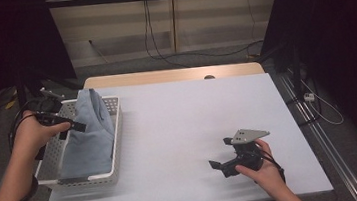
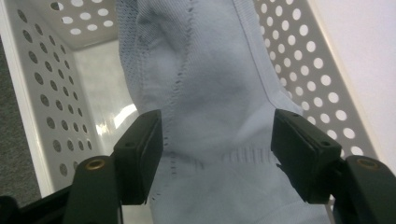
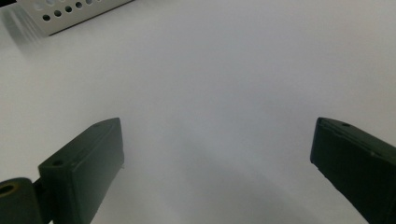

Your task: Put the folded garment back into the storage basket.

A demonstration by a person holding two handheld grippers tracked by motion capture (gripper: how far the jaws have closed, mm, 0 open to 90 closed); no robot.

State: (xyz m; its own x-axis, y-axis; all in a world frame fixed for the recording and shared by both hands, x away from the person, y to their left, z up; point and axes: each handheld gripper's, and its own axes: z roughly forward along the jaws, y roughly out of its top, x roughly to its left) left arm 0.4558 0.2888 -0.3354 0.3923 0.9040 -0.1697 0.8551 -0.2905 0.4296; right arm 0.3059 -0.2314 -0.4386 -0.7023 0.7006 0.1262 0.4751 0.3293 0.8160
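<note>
2 left gripper [image 2: 217,140] fingers apart around knit blue cloth [image 2: 205,84] in perforated plastic basket [image 2: 308,65]; right gripper [image 3: 217,154] fingers apart.

Two hand-held black tongs, bare forearms, trailing cables

The left tongs [image 1: 63,123] are matt black, with a black cable looping from the body back along the person's bare forearm; no sleeve reaches the wrist. Seen close in the left gripper view, its two jaws are blocky rectangular pads, each with a small recessed screw hole, mounted on black arms that carry a brass-coloured rivet at the pivot. The right tongs [image 1: 222,166] are the same black build, topped by a grey three-cornered plate dotted with small holes, and a dark cable curls round that wrist. Its pads are equally square-edged.
</note>
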